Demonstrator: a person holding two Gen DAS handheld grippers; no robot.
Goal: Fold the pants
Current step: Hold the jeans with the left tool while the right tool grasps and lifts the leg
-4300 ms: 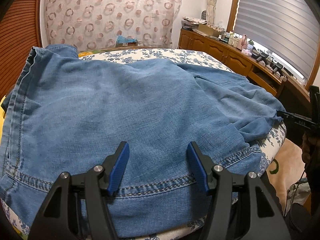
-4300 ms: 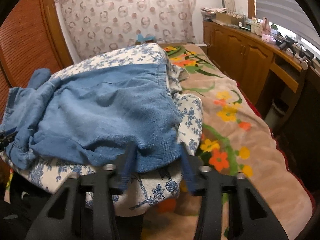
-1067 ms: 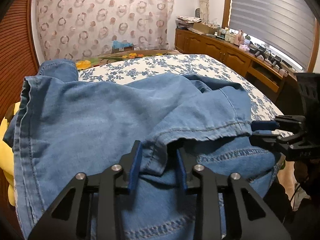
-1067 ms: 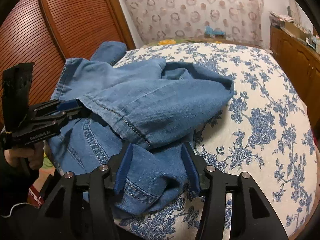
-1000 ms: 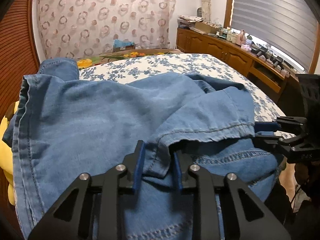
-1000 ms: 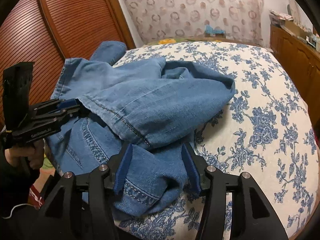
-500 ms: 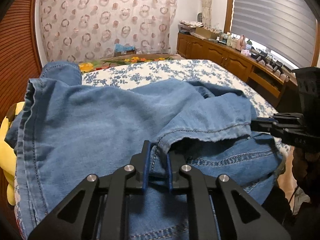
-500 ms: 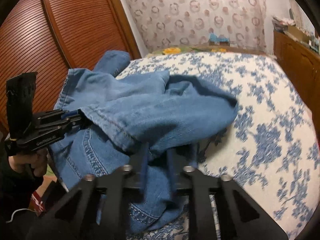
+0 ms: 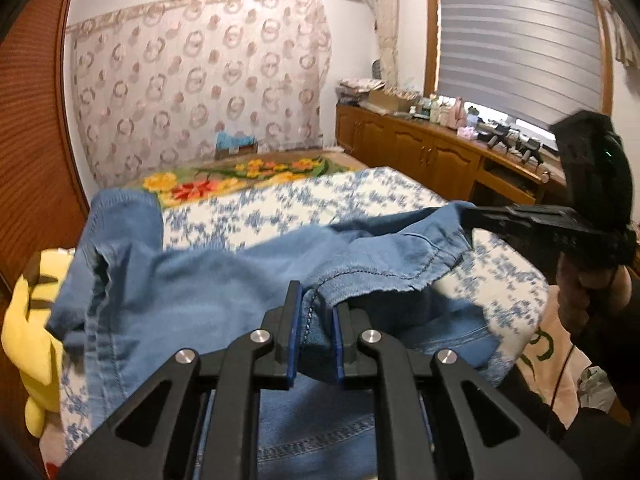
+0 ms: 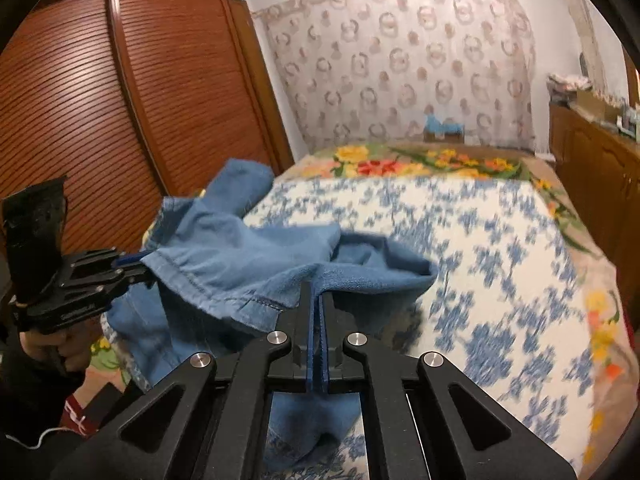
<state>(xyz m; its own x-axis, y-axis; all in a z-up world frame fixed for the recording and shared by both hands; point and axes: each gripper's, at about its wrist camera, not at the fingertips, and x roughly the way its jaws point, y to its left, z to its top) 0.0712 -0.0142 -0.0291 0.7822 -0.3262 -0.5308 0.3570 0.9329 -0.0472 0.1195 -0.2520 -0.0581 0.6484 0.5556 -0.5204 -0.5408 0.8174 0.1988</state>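
- The left gripper [image 9: 314, 308] has its blue pads [image 9: 295, 320] drawn in on a stitched hem of the blue denim pants [image 9: 192, 300]; the cloth is bunched between them and the jaws have just been closing on it.
- The right gripper [image 10: 318, 312] has its pads [image 10: 310, 332] pressed almost flat together, with a thin edge of the same pants [image 10: 240, 264] pinched at the tips.
- From the left wrist view, the right gripper [image 9: 472, 216] shows at the right, its tips buried in the far corner of the hem, with a hand [image 9: 588, 292] wrapped round its handle below.
- From the right wrist view, the left gripper [image 10: 136, 266] shows at the left, biting the other end of the hem, with a hand [image 10: 48, 344] under it.
- The hem runs taut between the two grippers and is lifted off the layer beneath, which sags in shadow below it.
- The rest of the pants lies spread over the near left part of the bed, one leg end reaching toward the far left.
- The bed wears a white cover with blue flowers [image 10: 480, 260], bare to the right and beyond the pants; a blanket with orange and yellow flowers [image 10: 420, 160] lies at its far end.
- A yellow plush toy [image 9: 28, 320] sits at the left edge of the bed, just beside the denim.
- Brown louvred wardrobe doors [image 10: 100, 100] stand on the left, a patterned curtain [image 9: 200, 80] covers the far wall, and a wooden sideboard [image 9: 420, 152] crowded with small things runs under the window blind [image 9: 520, 40] on the right.
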